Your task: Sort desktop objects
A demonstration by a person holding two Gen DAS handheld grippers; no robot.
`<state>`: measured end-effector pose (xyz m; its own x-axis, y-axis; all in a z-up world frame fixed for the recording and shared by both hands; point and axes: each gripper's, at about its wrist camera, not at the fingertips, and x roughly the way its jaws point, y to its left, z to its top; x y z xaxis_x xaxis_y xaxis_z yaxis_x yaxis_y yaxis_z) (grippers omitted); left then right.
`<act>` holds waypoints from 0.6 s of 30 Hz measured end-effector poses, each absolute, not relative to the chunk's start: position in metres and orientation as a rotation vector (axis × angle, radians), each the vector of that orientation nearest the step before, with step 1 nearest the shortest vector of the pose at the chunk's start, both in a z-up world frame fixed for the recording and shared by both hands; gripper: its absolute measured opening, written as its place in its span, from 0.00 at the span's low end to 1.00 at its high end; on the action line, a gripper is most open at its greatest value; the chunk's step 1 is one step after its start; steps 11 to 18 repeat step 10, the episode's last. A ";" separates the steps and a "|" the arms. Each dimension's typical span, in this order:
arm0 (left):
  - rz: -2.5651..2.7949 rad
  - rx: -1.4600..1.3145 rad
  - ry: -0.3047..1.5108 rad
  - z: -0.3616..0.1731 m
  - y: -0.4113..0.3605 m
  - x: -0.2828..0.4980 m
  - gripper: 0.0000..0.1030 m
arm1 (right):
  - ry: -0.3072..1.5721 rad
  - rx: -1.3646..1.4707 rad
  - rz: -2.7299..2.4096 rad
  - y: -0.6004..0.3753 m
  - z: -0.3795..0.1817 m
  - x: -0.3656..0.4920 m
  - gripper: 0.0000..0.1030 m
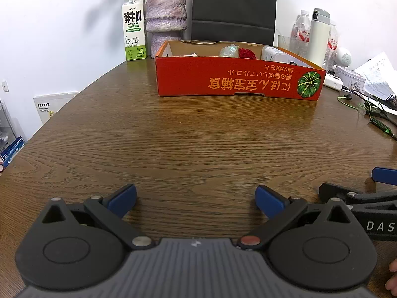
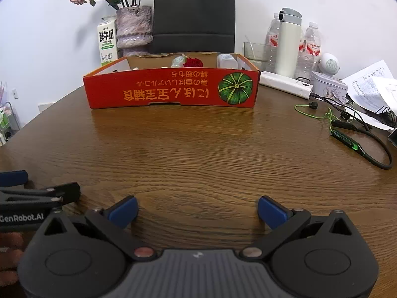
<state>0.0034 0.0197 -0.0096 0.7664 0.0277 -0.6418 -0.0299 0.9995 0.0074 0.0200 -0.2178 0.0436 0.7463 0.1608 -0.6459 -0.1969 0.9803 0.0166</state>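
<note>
Sitting low over the brown table (image 1: 198, 136), the left gripper (image 1: 196, 197) has its blue fingers (image 1: 124, 197) spread wide with nothing between them. The right gripper (image 2: 197, 209) is just beside it, and its blue fingers (image 2: 271, 209) are spread wide and empty too. Straight ahead of both pairs of fingers, well apart from them, stands a red box (image 2: 171, 89). Inside it lie a red flower (image 2: 193, 62), a pale wrapped thing (image 2: 178, 60) and a white pack (image 2: 225, 60). Beyond the right fingers, off to the right, green earphones (image 2: 347, 139) lie on the table.
</note>
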 end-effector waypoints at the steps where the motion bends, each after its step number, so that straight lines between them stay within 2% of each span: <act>1: 0.031 -0.003 0.697 -0.010 0.020 0.003 1.00 | 0.702 -0.054 0.197 -0.218 0.044 0.020 1.00; 18: 0.032 -0.002 0.697 -0.009 0.019 0.003 1.00 | 0.701 -0.054 0.202 -0.218 0.044 0.020 1.00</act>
